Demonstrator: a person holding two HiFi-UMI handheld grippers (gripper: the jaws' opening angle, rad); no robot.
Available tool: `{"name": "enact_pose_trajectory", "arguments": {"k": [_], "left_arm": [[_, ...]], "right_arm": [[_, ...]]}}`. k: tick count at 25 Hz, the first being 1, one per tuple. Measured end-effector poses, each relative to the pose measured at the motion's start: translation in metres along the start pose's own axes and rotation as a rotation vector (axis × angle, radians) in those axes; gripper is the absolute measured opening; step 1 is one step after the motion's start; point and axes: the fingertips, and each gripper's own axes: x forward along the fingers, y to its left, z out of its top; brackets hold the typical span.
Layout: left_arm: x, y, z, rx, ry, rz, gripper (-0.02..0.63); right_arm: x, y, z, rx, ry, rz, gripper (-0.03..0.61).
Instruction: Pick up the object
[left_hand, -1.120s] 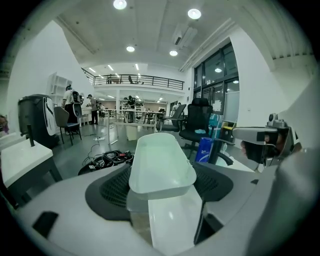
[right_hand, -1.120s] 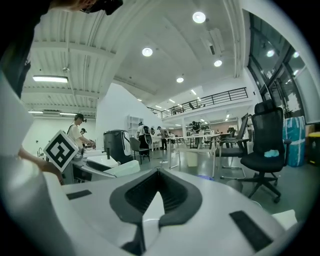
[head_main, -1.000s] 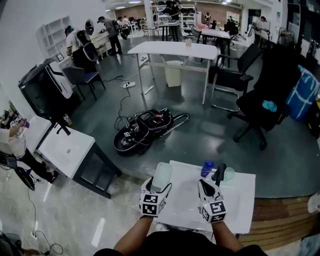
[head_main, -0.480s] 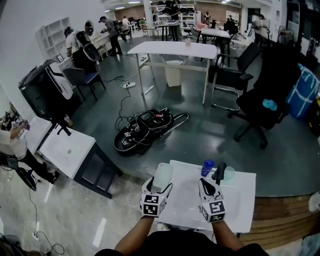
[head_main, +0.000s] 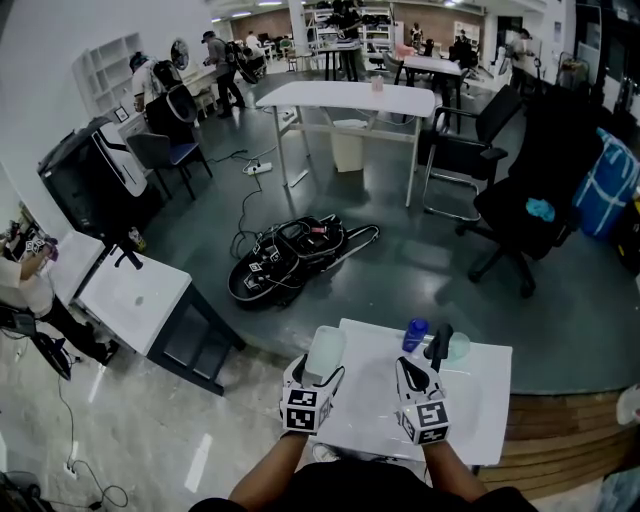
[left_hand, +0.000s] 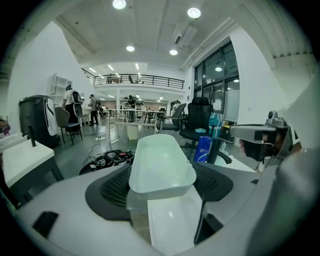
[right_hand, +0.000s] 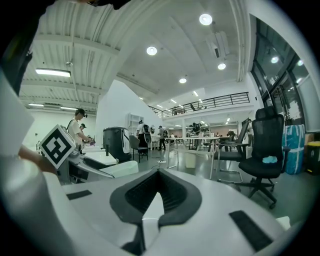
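Left tool (left_hand: 161, 181): jaws stand wide, with the black pads pressed on both long sides of the tub. It is held at the worktop's far-left corner.
Tub (head_main: 324, 350): white, oblong, open side up and empty. It is clamped in the left tool, partly over the worktop's left edge, and its base looks clear of the worktop.
Right tool (right_hand: 157, 175): jaws are drawn together to a narrow slit with nothing between them. It is held over the worktop's middle and points toward its far edge.
Worktop (head_main: 480, 420): white and rectangular, bare along its near-right part.
Bottle (head_main: 414, 335): blue and upright, at the middle of the worktop's far edge.
Post (head_main: 438, 345): black and upright, by the worktop's far edge just right of the bottle. I cannot tell what it is.
Dish (head_main: 460, 347): pale green and round, at the worktop's far edge just right of the post.
Forearms (head_main: 270, 475): bare, coming in over the worktop's near edge, one behind each tool.
Bag (head_main: 285, 262): black, with cables, on the floor beyond the worktop's far-left corner.
Chair (head_main: 520, 205): black office chair on the floor, well beyond the worktop's far-right corner.
Table (head_main: 345, 98): white, on the floor well beyond the worktop's far edge.
People (head_main: 218, 60): several standing far beyond the worktop, at the room's back.
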Motion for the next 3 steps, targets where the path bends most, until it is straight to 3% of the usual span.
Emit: {"name": "enact_pose_trajectory", "arguments": {"k": [3], "left_arm": [[0.0015,-0.0001,-0.0004,0.001,-0.001,-0.001,0.399]], "right_arm": [[0.0009,-0.0008,-0.0018,-0.002,0.003,-0.001,0.018]]}}
